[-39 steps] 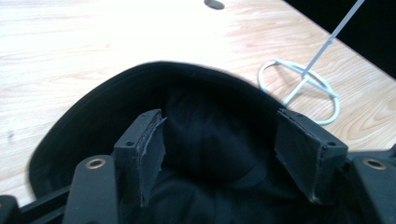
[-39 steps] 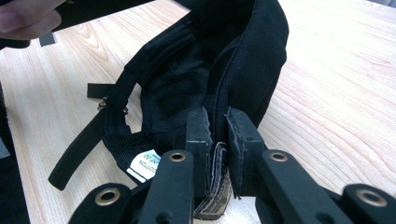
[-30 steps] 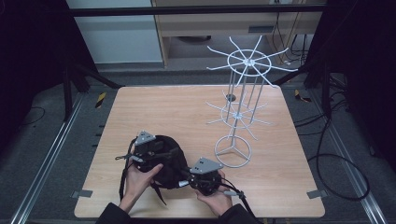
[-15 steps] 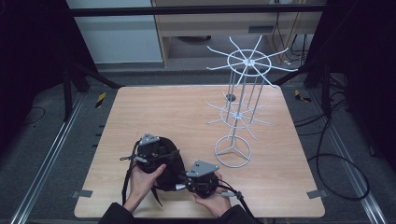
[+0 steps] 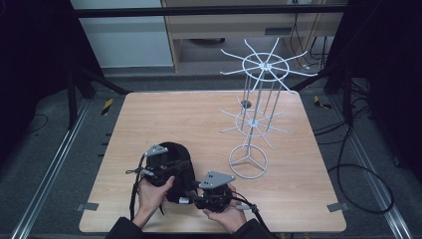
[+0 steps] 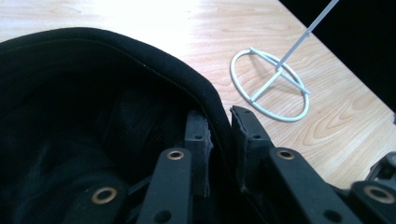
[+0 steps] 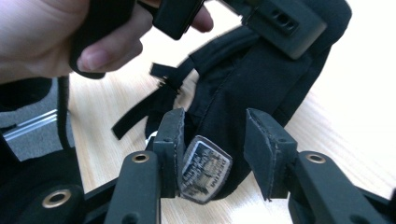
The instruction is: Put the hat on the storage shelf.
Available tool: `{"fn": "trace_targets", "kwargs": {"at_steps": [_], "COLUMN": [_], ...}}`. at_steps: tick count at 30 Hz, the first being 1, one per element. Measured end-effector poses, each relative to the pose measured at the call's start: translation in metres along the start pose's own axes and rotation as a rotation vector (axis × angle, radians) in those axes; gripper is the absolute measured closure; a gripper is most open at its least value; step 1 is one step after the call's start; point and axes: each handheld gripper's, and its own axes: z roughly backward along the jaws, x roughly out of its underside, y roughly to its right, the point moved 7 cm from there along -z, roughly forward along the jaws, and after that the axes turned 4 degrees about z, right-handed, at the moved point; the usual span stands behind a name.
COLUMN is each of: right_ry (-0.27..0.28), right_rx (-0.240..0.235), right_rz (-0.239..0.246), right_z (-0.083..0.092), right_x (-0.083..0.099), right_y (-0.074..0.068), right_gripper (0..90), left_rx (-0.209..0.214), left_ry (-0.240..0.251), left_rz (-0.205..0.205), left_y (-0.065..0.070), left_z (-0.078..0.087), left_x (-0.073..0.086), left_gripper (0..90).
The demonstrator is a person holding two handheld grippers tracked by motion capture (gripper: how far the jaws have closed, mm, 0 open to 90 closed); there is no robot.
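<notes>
Black cap lies on the bench, near edge, between the two hands. White wire rack stands well apart to the right, all arms bare.

Left claw: jaws have just been closing and now pinch the cap's rim between them, one jaw inside the cap, one outside. Grip sits right at the edge seam.

Right claw: jaws have just been opening; they stand apart with the cap's lower fabric and its label between them. The label lies against the left jaw, the other jaw is clear of the cloth. No hold here.

Risks, as judged:
- The whole cap hangs on one thin rim pinch; a lift or tug could let the seam slide out and drop the cap.
- Loose strap trails on the bench; could snag a jaw or a rack arm on transfer.
- Soft fabric may fold and miss a rack arm.
</notes>
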Motion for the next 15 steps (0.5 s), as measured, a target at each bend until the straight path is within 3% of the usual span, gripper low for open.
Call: {"fn": "trace_targets", "kwargs": {"at_steps": [7, 15], "right_ry": [0.076, 0.049], "right_rx": [0.015, 0.031], "right_rz": [-0.022, -0.035], "right_z": [0.023, 0.017], "right_x": [-0.010, -0.002], "right_y": [0.009, 0.016], "right_gripper": [57.5, 56.2], "left_rx": [0.019, 0.074], "left_ry": [0.077, 0.149], "left_rz": [-0.047, -0.108], "left_y": [0.009, 0.027], "left_z": [0.018, 0.037], "left_x": [-0.011, -0.020], "left_gripper": [81.2, 81.9]}}
